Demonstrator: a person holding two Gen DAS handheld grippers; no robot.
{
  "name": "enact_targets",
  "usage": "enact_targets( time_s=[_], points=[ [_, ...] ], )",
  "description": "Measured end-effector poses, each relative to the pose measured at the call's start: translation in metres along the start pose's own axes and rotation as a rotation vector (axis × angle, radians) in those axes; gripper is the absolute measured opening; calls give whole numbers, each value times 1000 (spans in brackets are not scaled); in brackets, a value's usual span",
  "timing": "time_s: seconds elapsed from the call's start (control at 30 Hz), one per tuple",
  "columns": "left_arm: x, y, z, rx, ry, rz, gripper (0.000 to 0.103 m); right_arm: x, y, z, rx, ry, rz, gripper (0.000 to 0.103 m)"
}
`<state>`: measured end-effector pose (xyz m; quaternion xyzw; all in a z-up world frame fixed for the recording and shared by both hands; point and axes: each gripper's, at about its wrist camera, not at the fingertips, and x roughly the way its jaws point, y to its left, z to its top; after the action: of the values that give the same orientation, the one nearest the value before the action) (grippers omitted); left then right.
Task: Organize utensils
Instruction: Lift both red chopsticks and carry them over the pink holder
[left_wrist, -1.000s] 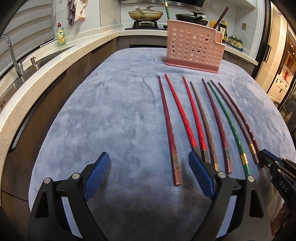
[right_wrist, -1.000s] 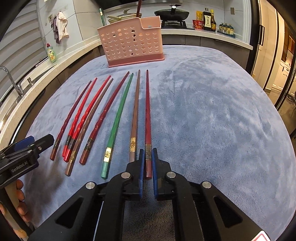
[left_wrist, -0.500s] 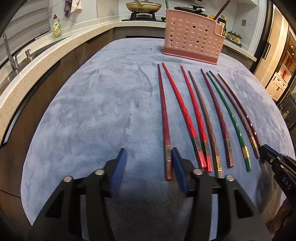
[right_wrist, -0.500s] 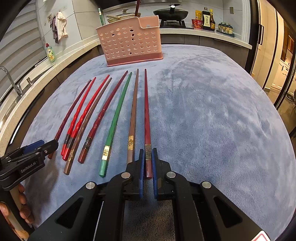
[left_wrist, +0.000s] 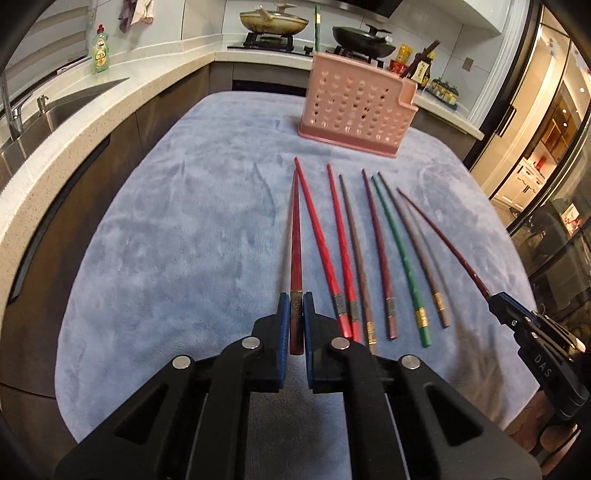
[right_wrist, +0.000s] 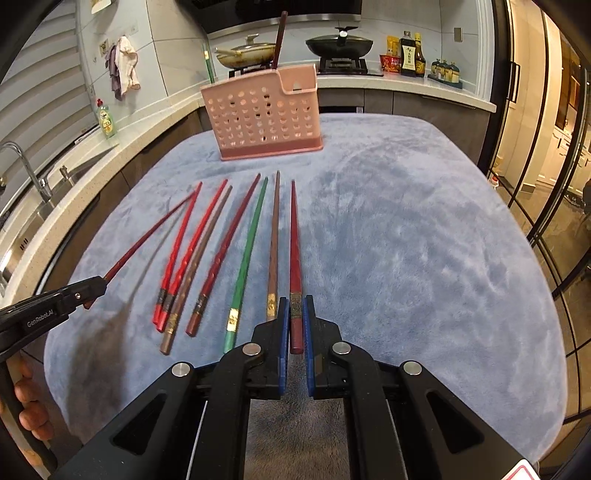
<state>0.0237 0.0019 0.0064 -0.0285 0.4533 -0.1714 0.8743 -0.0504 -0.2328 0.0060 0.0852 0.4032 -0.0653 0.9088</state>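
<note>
My left gripper (left_wrist: 293, 314) is shut on the thick end of a dark red chopstick (left_wrist: 295, 251) and holds it lifted above the blue cloth. My right gripper (right_wrist: 295, 317) is shut on another dark red chopstick (right_wrist: 294, 251), also raised. Each gripper shows in the other view, the right gripper (left_wrist: 506, 306) at the right edge and the left gripper (right_wrist: 92, 288) at the left edge. Several chopsticks lie side by side on the cloth, among them a green one (left_wrist: 400, 258) (right_wrist: 247, 254). The pink perforated holder (left_wrist: 356, 107) (right_wrist: 264, 114) stands at the far end with utensils upright in it.
The blue cloth (left_wrist: 184, 240) covers the table. A counter with a sink (left_wrist: 55, 114) and a green soap bottle (left_wrist: 100, 50) runs along the left. A stove with pans (right_wrist: 340, 46) and sauce bottles (right_wrist: 408, 55) stands behind the holder.
My left gripper moved onto the leftmost dark red chopstick, shut on it and lifted it. My right gripper, shut on its dark red chopstick all along, has risen with it.
</note>
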Motion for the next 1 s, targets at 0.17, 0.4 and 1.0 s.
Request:
enact_targets(
  time_s=[0.17,0.4,1.0],
  points=[
    [-28,-2,24,-3,-41,-10,7,-27,-2,28,24,-45,6,7],
    [-60,-5,66,-2,-103,-11,7,-58,-8,77,57,-126,20,7],
    [-87,-12,188,-17,-250,-20,7,-97,-5,183,72,-321,60,7]
  ],
)
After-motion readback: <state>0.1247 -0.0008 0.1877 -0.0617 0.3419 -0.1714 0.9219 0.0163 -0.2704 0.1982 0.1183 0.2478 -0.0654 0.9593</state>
